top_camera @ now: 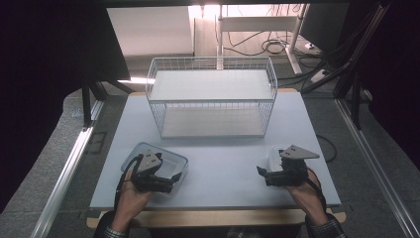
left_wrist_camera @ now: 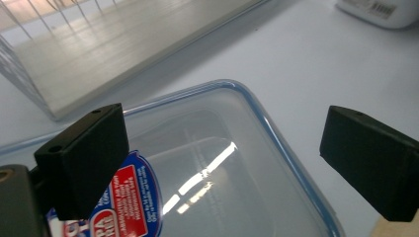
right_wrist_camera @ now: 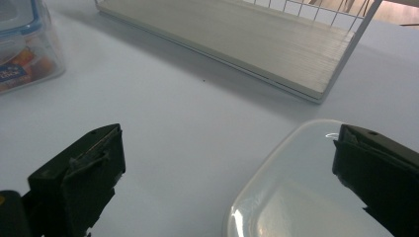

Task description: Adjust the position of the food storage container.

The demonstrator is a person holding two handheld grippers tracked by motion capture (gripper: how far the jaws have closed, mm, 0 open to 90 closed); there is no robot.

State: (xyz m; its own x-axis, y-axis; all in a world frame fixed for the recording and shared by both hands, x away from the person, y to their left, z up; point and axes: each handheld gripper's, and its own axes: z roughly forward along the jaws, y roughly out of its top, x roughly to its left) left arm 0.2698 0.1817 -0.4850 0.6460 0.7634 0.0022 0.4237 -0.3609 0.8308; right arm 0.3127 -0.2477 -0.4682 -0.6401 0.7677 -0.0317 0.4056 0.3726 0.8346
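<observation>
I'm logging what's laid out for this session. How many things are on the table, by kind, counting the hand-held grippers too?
Clear lidded plastic containers: 1, the blue-rimmed container under the left gripper
White containers: 1, the white container by the right gripper
Wire racks with white shelves: 1, the wire rack
Grippers: 2, both with jaws open
Total: 5

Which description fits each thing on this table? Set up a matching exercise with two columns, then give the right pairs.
Things:
1. clear container
2. white lid
3. wire basket
4. left gripper

Descriptions:
A. at the table's far side
B. blue-rimmed, with a label
C. jaws open
D. glossy, below the right gripper

Pairs: 1-B, 2-D, 3-A, 4-C
</observation>
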